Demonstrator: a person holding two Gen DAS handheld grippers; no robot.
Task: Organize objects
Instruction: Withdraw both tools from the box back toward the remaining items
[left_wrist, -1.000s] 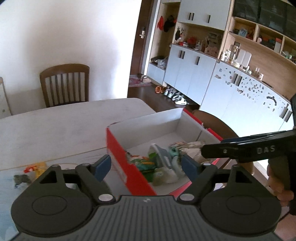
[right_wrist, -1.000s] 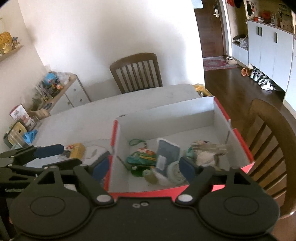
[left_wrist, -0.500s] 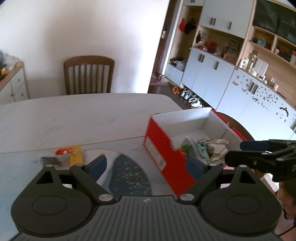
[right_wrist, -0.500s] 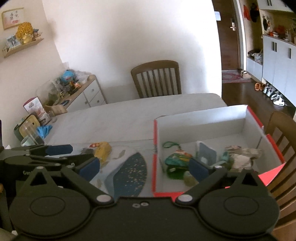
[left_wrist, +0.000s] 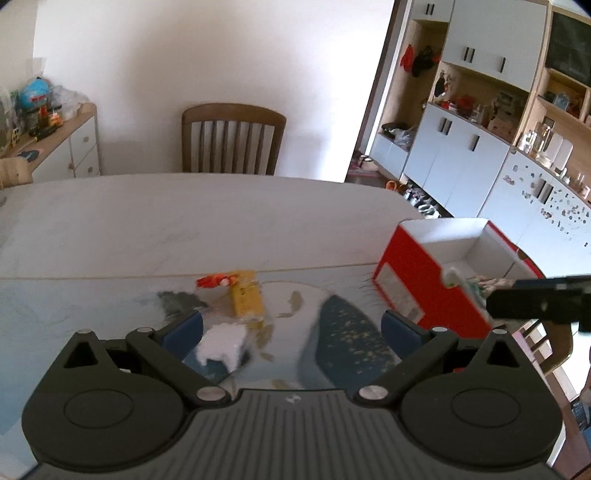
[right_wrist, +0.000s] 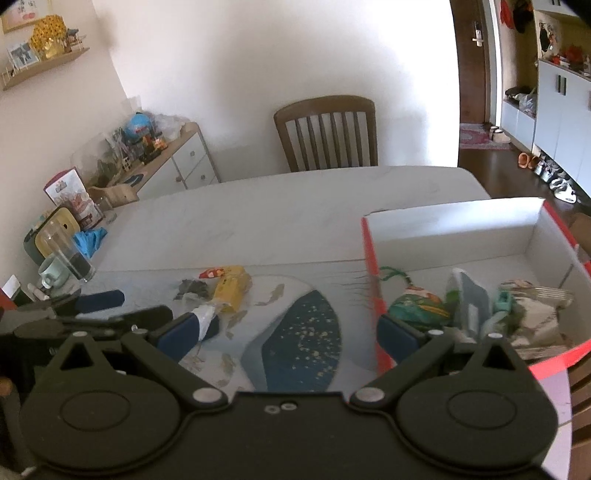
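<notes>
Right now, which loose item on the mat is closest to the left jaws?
The white crumpled piece, just inside the left gripper's opening jaws; the yellow packet and red wrapper lie farther.

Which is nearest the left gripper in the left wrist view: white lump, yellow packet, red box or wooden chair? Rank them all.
From the left gripper:
1. White lump, between the fingers, by the left one.
2. Yellow packet, just ahead.
3. Red box, ahead to the right.
4. Wooden chair, beyond the table's far side.
</notes>
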